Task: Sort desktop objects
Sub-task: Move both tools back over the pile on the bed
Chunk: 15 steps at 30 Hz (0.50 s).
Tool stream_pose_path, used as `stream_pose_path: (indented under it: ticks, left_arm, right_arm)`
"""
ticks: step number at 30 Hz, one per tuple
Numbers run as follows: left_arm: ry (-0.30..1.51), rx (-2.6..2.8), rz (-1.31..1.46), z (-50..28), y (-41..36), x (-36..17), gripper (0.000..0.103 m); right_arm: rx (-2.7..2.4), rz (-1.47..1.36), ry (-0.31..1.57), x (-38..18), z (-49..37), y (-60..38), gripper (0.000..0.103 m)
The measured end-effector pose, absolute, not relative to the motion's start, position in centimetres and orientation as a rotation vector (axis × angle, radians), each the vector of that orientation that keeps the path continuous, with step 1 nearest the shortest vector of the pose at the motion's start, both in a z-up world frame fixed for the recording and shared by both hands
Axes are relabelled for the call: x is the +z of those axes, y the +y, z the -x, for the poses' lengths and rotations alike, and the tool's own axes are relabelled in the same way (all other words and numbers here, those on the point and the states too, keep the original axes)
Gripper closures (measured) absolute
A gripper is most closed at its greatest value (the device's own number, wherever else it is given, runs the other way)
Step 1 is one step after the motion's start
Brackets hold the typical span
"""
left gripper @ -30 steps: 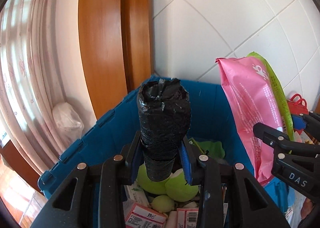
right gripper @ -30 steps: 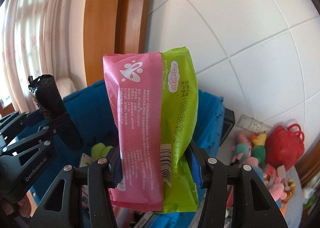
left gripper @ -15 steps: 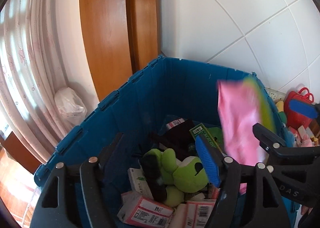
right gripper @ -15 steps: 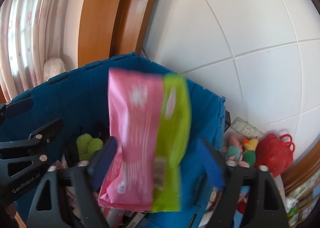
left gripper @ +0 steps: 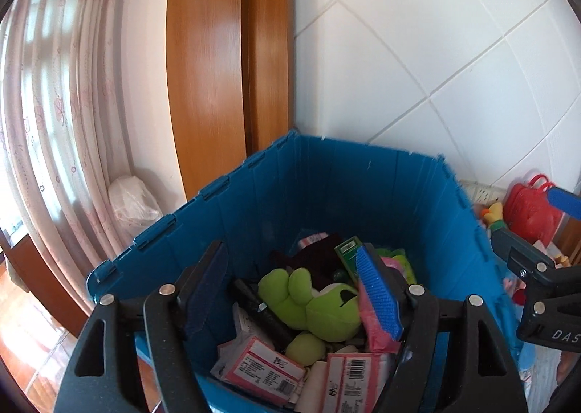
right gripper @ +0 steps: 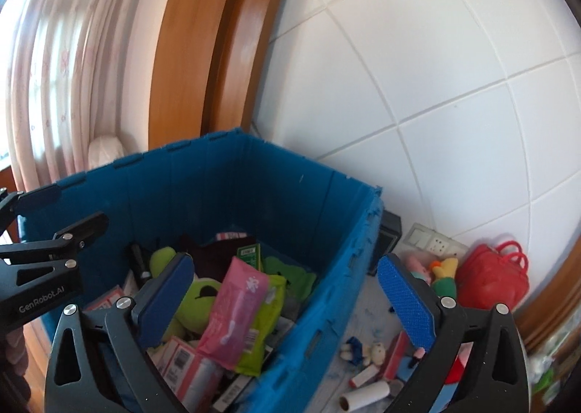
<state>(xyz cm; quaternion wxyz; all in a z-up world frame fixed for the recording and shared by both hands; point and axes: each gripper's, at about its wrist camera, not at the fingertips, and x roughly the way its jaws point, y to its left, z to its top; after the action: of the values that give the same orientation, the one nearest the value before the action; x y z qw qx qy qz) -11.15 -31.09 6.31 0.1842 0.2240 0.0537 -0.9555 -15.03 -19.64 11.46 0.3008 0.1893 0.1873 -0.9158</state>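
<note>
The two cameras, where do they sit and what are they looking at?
Left wrist: sits on the left gripper, looks down into the blue plastic crate; its open fingers and the right gripper show.
Right wrist: sits on the right gripper, looks at the crate's right side; its open fingers show.
Both share the green plush frog.

Beyond the black left gripper with its ribbed blue pads, the deep blue plastic crate holds a lime-green plush toy and pink-and-white barcoded cartons. Past the black right gripper, a half-pink, half-lime wipes packet lies in the crate, and a red handbag sits farther right by the white-tiled wall.
</note>
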Motion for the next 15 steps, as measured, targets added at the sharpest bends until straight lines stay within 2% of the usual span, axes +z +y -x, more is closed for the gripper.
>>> stream_pose_path:
  ticks: [2,9,15]
  left_arm:
    - [0.165,-2.724,-0.56,9.5,-29.6,6.8,0.025]
    - [0.165,-2.865,-0.399,6.2,-22.0,7.7,0.025]
    - [0.127,-3.053,-0.499,6.9,-13.8,6.7,0.025]
  right_arm:
    - [-2.45,-0.472,0.454,11.8,14.1,-17.4,0.0]
    - [-2.563,-0.451,0.314,11.2,11.8,-6.7,0.0]
    - [-2.73,-0.62,0.238,7.6,12.8,4.3,0.0]
